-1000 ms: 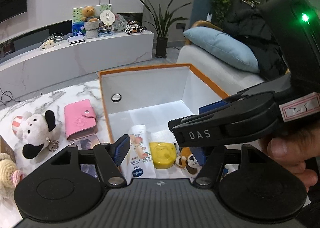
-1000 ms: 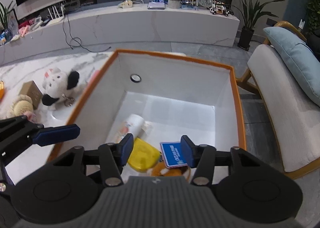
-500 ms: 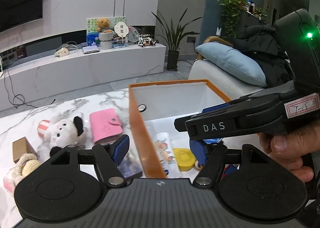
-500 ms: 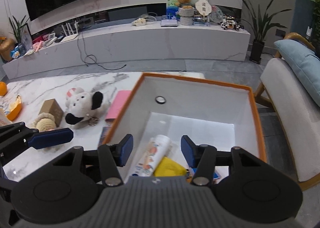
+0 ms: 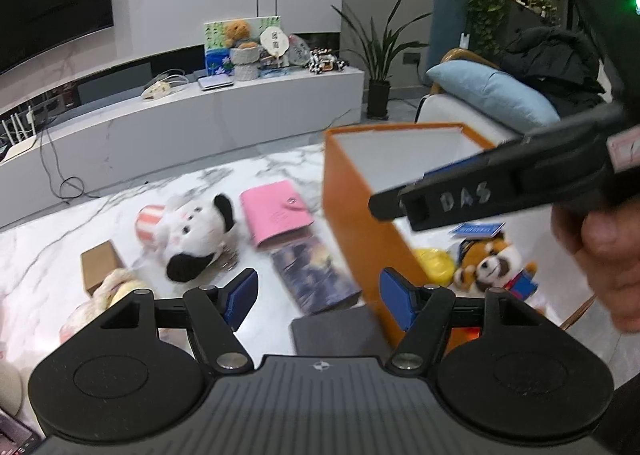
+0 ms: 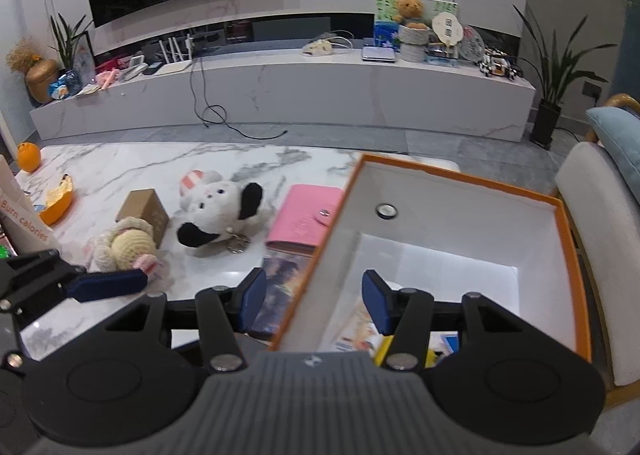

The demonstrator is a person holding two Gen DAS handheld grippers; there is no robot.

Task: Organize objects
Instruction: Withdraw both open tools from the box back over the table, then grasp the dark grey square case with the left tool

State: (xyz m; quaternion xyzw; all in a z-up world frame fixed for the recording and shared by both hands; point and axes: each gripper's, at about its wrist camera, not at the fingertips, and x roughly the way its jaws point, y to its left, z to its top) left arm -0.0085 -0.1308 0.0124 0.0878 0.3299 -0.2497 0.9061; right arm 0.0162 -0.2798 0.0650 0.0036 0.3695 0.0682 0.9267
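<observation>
The orange box (image 6: 460, 251) stands at the right end of our marble counter (image 6: 132, 171), with a yellow item (image 5: 434, 263) and a fox plush (image 5: 494, 263) already inside. Beside it lie the pink wallet (image 6: 306, 221), the panda plush (image 6: 218, 211) and a booklet (image 5: 316, 275). Our left tool (image 5: 318, 297) and right tool (image 6: 314, 301) hover with fingers apart — nothing held.

- surface (image 6: 132, 167): white marble, grey veins
- box (image 6: 568, 255): orange outside, white inside
- wallet (image 6: 304, 219): pink
- plush dog (image 6: 216, 211): white, black ears
- small carton (image 6: 144, 211): brown
- booklet (image 5: 316, 275): dark blue print
</observation>
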